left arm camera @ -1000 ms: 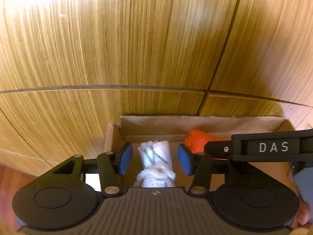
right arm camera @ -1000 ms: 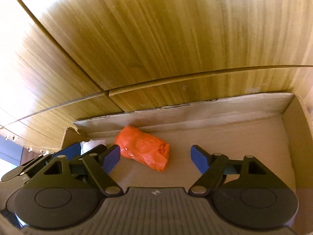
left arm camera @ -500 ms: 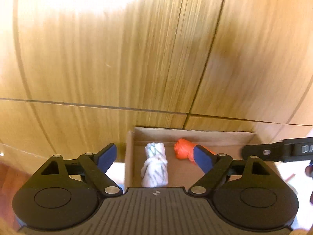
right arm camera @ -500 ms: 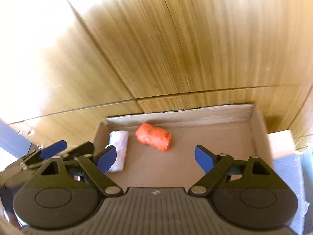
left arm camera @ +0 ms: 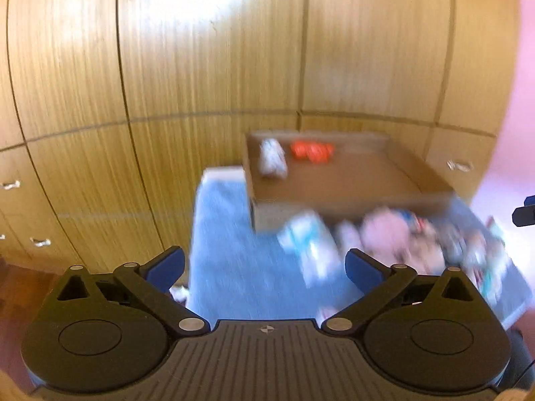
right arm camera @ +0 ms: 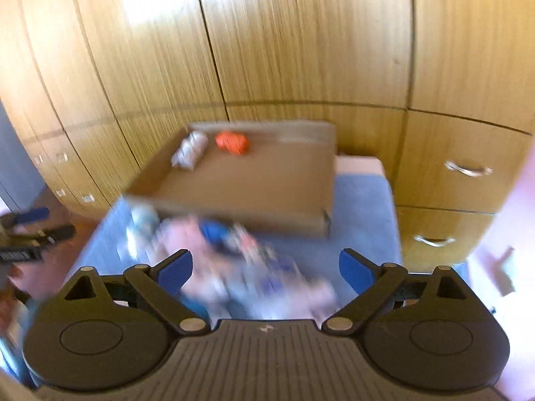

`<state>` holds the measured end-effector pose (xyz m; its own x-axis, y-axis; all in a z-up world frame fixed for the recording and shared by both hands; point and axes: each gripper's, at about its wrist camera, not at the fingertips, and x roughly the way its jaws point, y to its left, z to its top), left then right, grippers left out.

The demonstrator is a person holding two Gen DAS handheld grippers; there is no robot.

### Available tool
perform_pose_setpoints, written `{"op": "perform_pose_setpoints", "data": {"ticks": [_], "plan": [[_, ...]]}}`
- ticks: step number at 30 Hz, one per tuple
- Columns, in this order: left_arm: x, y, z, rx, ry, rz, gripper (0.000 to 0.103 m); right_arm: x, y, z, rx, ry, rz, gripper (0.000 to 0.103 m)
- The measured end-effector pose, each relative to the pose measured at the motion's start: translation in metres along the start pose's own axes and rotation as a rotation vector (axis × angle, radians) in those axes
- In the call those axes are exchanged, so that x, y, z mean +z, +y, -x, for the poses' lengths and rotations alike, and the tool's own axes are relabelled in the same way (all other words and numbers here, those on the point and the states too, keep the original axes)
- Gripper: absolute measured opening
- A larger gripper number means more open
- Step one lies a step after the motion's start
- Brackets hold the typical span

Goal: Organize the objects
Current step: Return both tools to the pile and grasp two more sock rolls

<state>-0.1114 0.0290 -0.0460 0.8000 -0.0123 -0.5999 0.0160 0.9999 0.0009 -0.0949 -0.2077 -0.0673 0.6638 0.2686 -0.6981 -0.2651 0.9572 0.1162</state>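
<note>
Hovering with jaws spread wide and nothing between them: left gripper (left arm camera: 264, 264), right gripper (right arm camera: 265, 265). Lying well ahead of both sets of fingers, in the far left corner of the cardboard box (right arm camera: 254, 183): white rolled cloth (right arm camera: 189, 149) beside orange bundle (right arm camera: 232, 143). Sitting on blue mat (left arm camera: 234, 260), nearer the fingertips: blurred pile of items (right arm camera: 234, 250).
</note>
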Motion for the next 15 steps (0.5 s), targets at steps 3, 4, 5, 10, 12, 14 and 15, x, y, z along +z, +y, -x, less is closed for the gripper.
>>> {"op": "perform_pose_setpoints", "data": {"ticks": [3, 4, 5, 10, 12, 14, 15], "plan": [[-0.024, -0.013, 0.007, -0.003, 0.024, -0.028, 0.102, -0.023, -0.001, 0.002, -0.017, -0.01, 0.025, 0.093], [-0.034, -0.016, 0.009, -0.009, 0.034, -0.032, 0.102, -0.025, -0.002, 0.0, -0.026, -0.011, 0.026, 0.093], [-0.038, -0.021, 0.007, -0.011, 0.042, -0.043, 0.102, -0.028, -0.004, -0.002, -0.027, -0.012, 0.019, 0.093], [-0.048, -0.033, -0.016, 0.025, 0.076, -0.091, 0.1, -0.033, -0.02, -0.009, 0.017, -0.022, -0.034, 0.091], [-0.05, -0.033, -0.021, 0.043, 0.087, -0.108, 0.1, -0.029, -0.024, -0.017, 0.012, -0.019, -0.029, 0.09], [-0.049, -0.03, -0.025, 0.052, 0.093, -0.114, 0.101, -0.03, -0.029, -0.025, 0.017, -0.011, -0.034, 0.089], [-0.049, -0.029, -0.026, 0.05, 0.092, -0.112, 0.101, -0.03, -0.03, -0.026, 0.028, -0.005, -0.036, 0.088]]}}
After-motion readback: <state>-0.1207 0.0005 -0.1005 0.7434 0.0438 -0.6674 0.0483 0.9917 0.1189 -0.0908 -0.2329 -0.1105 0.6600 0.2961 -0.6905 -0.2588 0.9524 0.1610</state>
